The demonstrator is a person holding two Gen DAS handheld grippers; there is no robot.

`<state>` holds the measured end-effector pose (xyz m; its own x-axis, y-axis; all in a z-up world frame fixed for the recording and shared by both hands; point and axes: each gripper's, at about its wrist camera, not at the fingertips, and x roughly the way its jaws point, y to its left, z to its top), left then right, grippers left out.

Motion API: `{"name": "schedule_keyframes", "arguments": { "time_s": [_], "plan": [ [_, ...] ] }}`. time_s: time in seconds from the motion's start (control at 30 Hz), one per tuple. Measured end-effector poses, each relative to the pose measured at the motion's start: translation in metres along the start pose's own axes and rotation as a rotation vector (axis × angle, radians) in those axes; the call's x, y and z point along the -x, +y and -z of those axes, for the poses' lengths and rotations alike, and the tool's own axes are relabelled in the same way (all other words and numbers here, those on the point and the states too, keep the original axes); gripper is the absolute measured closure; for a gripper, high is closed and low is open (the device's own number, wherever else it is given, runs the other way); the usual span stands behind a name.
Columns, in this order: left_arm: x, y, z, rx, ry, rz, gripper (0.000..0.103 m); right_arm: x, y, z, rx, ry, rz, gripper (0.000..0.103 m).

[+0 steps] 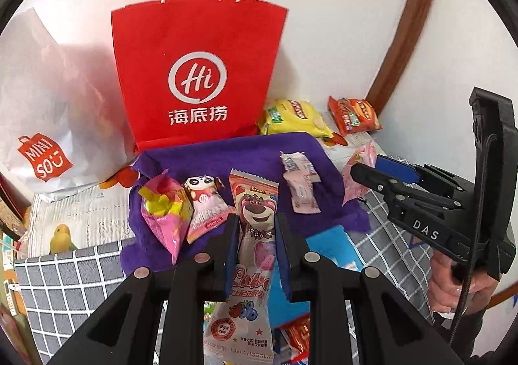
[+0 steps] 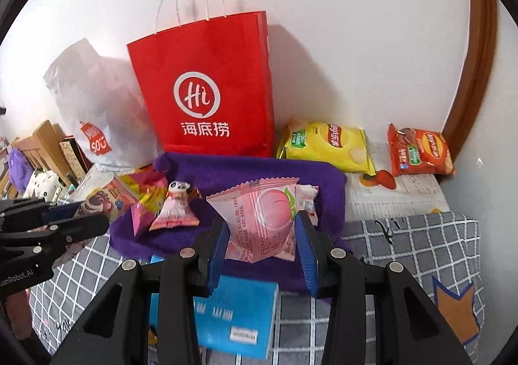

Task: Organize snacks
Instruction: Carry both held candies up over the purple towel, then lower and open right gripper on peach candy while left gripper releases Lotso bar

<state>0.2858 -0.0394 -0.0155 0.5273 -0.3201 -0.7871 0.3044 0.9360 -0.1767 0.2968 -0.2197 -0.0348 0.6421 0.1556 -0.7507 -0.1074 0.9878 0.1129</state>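
Note:
My left gripper (image 1: 256, 229) is shut on a long Lotso bear snack packet (image 1: 251, 255) and holds it above the purple cloth (image 1: 226, 154). My right gripper (image 2: 261, 229) is shut on a pink peach snack packet (image 2: 262, 216), also over the purple cloth (image 2: 259, 171). On the cloth lie a pink-and-yellow candy bag (image 1: 165, 213), a panda packet (image 1: 207, 203) and a pale pink wrapper (image 1: 301, 187). The right gripper shows in the left wrist view (image 1: 372, 167), the left one in the right wrist view (image 2: 84, 213).
A red paper bag (image 1: 197, 73) stands against the wall behind the cloth, a white Miniso bag (image 1: 48, 112) to its left. Yellow (image 1: 291, 117) and orange (image 1: 353, 116) chip bags lie at the back right. A blue box (image 2: 236, 310) lies near the front on the checked cover.

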Motion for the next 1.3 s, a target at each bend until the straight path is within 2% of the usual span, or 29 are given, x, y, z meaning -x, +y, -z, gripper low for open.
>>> {"name": "schedule_keyframes", "arguments": {
  "time_s": [0.3, 0.5, 0.77, 1.3],
  "plan": [
    [-0.035, 0.015, -0.035, 0.022, 0.013, -0.001, 0.082, -0.042, -0.01, -0.032, -0.02, 0.015, 0.006, 0.062],
    [-0.054, 0.025, -0.046, 0.044, 0.014, 0.016, 0.082, -0.062, -0.015, -0.047, -0.028, 0.014, 0.001, 0.062],
    [-0.085, 0.04, -0.045, 0.059, 0.045, 0.017, 0.082, -0.094, -0.018, -0.043, 0.006, 0.063, 0.026, 0.062],
    [-0.098, 0.051, -0.044, 0.085, 0.071, 0.031, 0.082, -0.121, -0.027, -0.035, -0.007, 0.125, 0.027, 0.062]
  ]
}}
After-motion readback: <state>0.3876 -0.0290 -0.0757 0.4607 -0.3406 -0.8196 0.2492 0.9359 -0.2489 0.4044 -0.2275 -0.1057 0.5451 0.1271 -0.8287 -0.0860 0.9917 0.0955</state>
